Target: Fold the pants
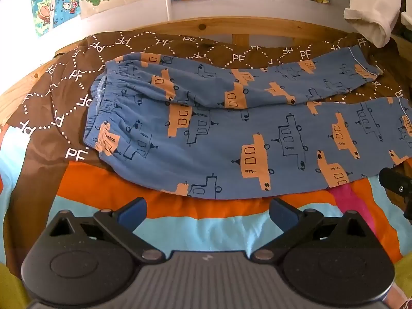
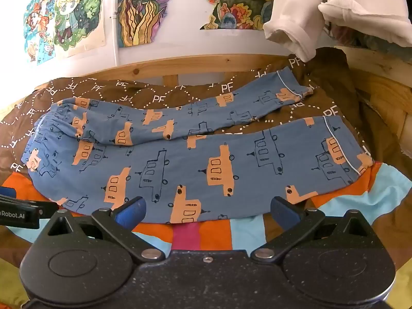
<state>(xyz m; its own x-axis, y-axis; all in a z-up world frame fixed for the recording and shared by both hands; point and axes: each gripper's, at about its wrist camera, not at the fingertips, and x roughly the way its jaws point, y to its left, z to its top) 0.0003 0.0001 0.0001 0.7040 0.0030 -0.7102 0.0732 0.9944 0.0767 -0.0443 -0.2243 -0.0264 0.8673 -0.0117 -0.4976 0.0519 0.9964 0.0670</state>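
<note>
Your left gripper [image 1: 207, 212], black with blue finger pads, hovered nearest the lens with its fingers spread wide and nothing between them, just short of the pants. Beyond it, the wooden bed frame [image 1: 180, 24] ran behind the pants, and a striped orange, light-blue and pink bedcover [image 1: 219, 228] lay under their near edge. A brown quilt printed with white "PF" letters [image 1: 61, 90] sat beneath their far side. On these lay the blue cotton pants with orange and outlined boat prints [image 1: 231, 139], flat, waistband left, legs right, the far leg rumpled. Your right gripper [image 2: 207, 211] hung over their near hem, fingers equally apart, empty.
</note>
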